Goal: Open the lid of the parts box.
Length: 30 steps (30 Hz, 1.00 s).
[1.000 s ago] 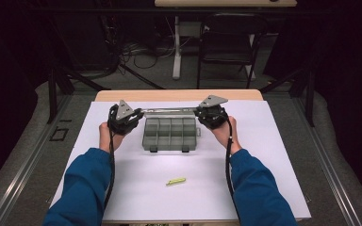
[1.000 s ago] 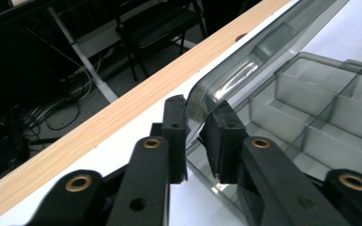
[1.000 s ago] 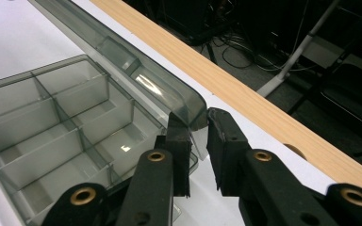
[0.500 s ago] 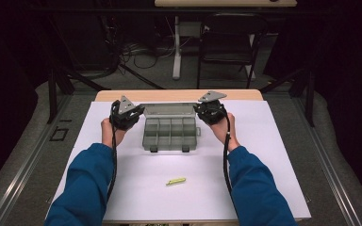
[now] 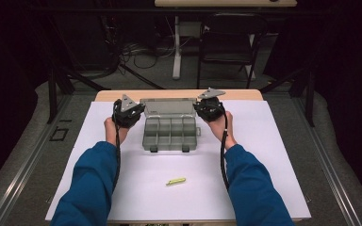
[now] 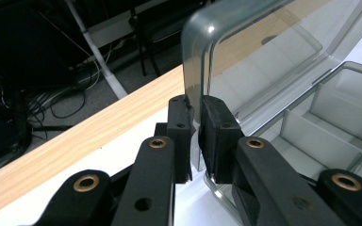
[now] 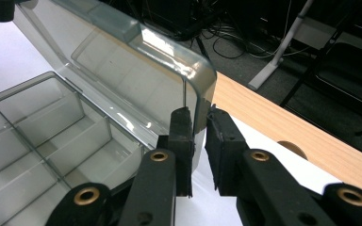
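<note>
On the desk (image 5: 273, 141), covered with a white sheet, one grey compartment box (image 5: 170, 134) is seen near the far edge, with one small yellow-green object (image 5: 176, 181) lying well apart from it, nearer the person; its kind cannot be told. Beyond the desk, one dark chair (image 5: 228, 42) and a white table leg (image 5: 176, 47) with loose cables are seen on the floor. Nothing stands between the grippers and the box.

The long axis of the box runs across the desk, from left to right. Its open top faces upward, and two latches are seen on the near side. Its one transparent lid (image 5: 168, 107) is raised at the far side and stands roughly upright, hinged along the far long edge. Two rows of compartments are seen inside, about four to a row.

Two grippers are counted, one in each hand. The left gripper (image 6: 197, 136) is clamped on the lid's left end, the wall being pinched between its pads. The right gripper (image 7: 199, 141) is clamped on the lid's right end in the same way, at the rounded corner.
</note>
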{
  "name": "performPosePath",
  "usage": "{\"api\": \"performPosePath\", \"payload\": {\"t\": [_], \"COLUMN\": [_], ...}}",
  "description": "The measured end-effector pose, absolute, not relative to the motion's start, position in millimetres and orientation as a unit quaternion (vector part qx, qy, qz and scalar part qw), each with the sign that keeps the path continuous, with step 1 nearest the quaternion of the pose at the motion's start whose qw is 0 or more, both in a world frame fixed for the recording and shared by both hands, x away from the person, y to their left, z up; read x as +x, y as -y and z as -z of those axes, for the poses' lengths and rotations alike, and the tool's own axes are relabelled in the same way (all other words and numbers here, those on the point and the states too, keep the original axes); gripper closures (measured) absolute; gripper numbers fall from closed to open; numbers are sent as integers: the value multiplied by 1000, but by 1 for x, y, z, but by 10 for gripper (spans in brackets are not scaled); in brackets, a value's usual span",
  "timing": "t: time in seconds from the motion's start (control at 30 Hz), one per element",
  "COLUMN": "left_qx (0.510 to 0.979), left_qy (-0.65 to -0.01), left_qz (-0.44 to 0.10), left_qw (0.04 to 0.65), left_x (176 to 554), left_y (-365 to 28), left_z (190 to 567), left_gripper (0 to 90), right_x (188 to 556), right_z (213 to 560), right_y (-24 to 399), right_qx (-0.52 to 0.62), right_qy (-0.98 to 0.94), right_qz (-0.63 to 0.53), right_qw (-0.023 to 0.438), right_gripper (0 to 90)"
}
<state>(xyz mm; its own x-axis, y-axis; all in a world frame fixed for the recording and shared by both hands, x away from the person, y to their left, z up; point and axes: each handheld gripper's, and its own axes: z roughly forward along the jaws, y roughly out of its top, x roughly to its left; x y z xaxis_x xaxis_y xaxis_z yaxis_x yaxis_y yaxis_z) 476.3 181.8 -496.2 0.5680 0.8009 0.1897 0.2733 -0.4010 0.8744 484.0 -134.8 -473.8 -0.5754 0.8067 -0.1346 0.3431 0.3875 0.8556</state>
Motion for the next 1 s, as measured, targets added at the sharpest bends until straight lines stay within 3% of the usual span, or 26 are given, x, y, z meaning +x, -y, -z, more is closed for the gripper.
{"api": "performPosePath", "payload": {"t": [1.0], "left_qx": [783], "left_qy": [-383], "left_qz": [-288], "left_qw": [396], "left_x": [498], "left_y": [-176], "left_z": [523], "left_gripper": [821], "right_x": [507], "right_z": [511], "right_y": [133], "right_qx": [412], "right_qy": [-781], "right_qz": [-400], "right_qw": [247], "right_gripper": [812]}}
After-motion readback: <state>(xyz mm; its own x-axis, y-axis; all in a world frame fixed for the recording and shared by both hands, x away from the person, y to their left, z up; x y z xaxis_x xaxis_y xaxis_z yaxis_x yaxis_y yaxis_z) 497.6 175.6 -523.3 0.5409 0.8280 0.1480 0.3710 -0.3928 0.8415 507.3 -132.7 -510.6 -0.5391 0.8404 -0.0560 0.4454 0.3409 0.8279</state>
